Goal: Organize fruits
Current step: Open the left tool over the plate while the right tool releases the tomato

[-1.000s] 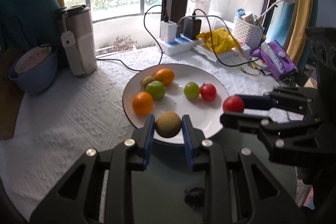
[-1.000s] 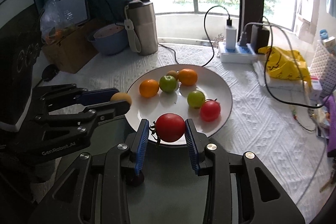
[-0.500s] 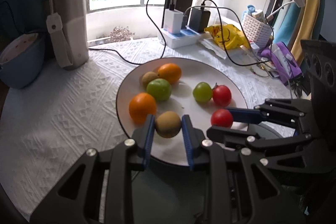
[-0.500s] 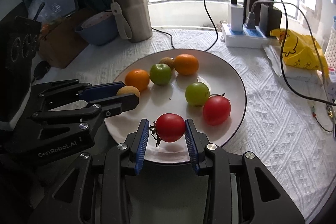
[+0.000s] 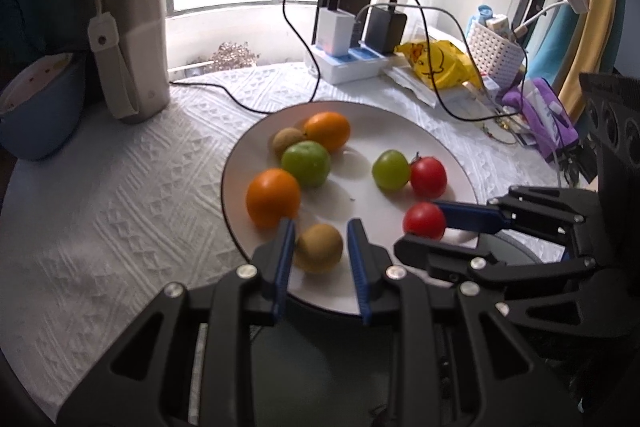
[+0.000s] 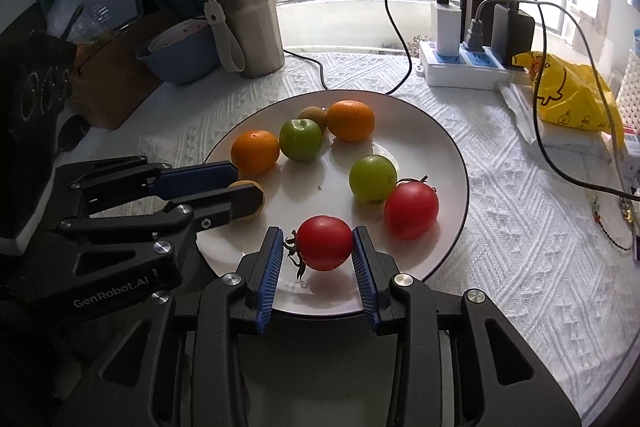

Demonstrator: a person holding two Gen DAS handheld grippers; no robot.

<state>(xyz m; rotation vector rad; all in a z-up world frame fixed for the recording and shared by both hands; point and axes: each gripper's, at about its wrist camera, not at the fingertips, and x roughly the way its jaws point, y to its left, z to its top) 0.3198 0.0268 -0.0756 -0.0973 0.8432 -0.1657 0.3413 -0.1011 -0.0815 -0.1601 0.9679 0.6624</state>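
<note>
A white plate [image 5: 384, 215] holds two oranges [image 5: 273, 197], two green fruits [image 5: 306, 163], a red tomato [image 5: 428, 177] and a small kiwi [image 5: 287, 139]. My left gripper [image 5: 320, 227] is shut on a brown kiwi [image 5: 319, 249], low over the plate's near rim beside the front orange. My right gripper [image 6: 317, 233] is shut on a red tomato [image 6: 325, 242] with its stem to the left, low over the plate [image 6: 420, 147] near the other tomato [image 6: 411, 211]. Each gripper shows side-on in the other's view. I cannot tell whether either held fruit touches the plate.
The plate sits on a white textured cloth [image 5: 120, 195]. A steel tumbler [image 5: 134, 43] and a blue bowl [image 5: 38, 107] stand at the back left. A power strip [image 6: 460, 67] with cables, a yellow bag [image 6: 568, 95] and a white basket [image 5: 496, 53] crowd the back right.
Both grippers moved forward and down, from before the plate's near rim to low over it, each still holding its fruit. In the last half second they kept still.
</note>
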